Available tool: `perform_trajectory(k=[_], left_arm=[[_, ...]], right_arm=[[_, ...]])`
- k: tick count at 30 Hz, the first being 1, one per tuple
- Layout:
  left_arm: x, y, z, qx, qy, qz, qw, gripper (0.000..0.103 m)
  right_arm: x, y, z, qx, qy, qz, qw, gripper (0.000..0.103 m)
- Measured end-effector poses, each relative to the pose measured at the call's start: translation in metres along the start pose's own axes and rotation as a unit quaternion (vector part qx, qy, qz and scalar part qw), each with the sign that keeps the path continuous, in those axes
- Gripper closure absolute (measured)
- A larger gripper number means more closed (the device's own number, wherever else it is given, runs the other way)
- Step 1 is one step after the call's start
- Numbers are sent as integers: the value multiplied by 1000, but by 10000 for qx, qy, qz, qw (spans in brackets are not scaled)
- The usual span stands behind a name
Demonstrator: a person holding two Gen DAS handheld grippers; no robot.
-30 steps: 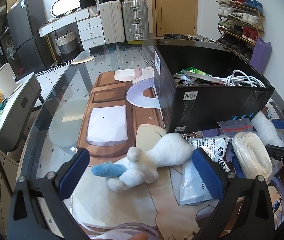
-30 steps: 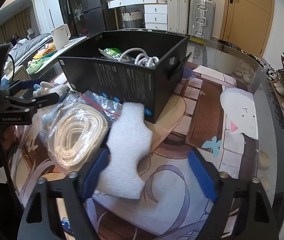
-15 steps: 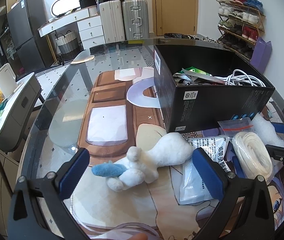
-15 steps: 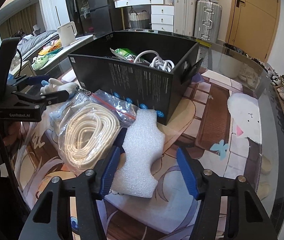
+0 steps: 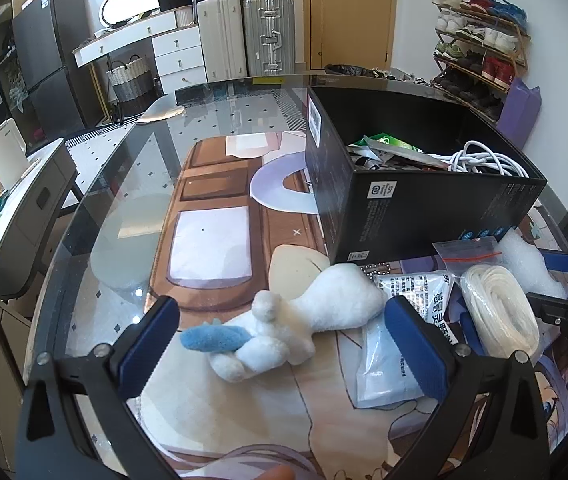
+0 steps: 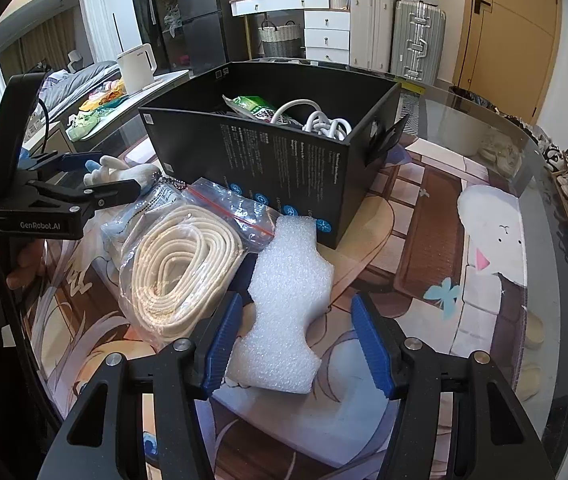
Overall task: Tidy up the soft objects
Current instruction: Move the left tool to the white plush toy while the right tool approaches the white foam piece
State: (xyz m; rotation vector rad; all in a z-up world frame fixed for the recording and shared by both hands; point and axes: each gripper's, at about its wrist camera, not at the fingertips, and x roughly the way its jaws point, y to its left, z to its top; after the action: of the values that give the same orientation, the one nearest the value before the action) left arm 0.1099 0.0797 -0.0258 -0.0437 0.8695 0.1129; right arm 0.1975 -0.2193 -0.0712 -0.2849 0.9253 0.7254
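Observation:
A white plush toy (image 5: pixel 304 320) with a blue part lies on the printed mat, between the fingers of my open left gripper (image 5: pixel 280 340), which is not closed on it. It also shows in the right wrist view (image 6: pixel 124 174). A white foam piece (image 6: pixel 284 308) lies flat in front of the black box (image 6: pixel 284 160). My right gripper (image 6: pixel 298 348) is open, its fingers on either side of the foam's near end. A bagged coil of cream rope (image 6: pixel 176 272) lies left of the foam. The box holds a white cable (image 5: pixel 480 160) and a green packet (image 5: pixel 384 144).
A flat white sachet (image 5: pixel 388 364) and a printed packet (image 5: pixel 416 288) lie by the plush toy. The glass table's rim (image 5: pixel 96 184) curves round at left. Suitcases (image 5: pixel 244 36), drawers and a shoe rack (image 5: pixel 480 56) stand behind.
My right gripper has moved forward over the foam piece and its fingers have narrowed around it. The left gripper and plush toy have not moved.

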Motion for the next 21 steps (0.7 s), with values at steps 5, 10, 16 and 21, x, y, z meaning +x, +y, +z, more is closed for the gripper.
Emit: perform_trajectory(k=[5, 10, 16, 21], left_arm=[[2, -1, 1, -28, 28, 68, 10000, 0], [5, -1, 2, -136, 67, 134, 9998, 0], [4, -6, 0, -49, 52, 212, 9997, 8], [4, -4, 0, -92, 101, 7, 9999, 23]], right_arm=[[-2, 0, 0, -49, 26, -30, 10000, 44], [-3, 5, 0, -146, 34, -73, 9999, 53], [-3, 5, -1, -182, 41, -124, 9997, 63], [-4, 5, -2, -193, 8, -33, 9998, 65]])
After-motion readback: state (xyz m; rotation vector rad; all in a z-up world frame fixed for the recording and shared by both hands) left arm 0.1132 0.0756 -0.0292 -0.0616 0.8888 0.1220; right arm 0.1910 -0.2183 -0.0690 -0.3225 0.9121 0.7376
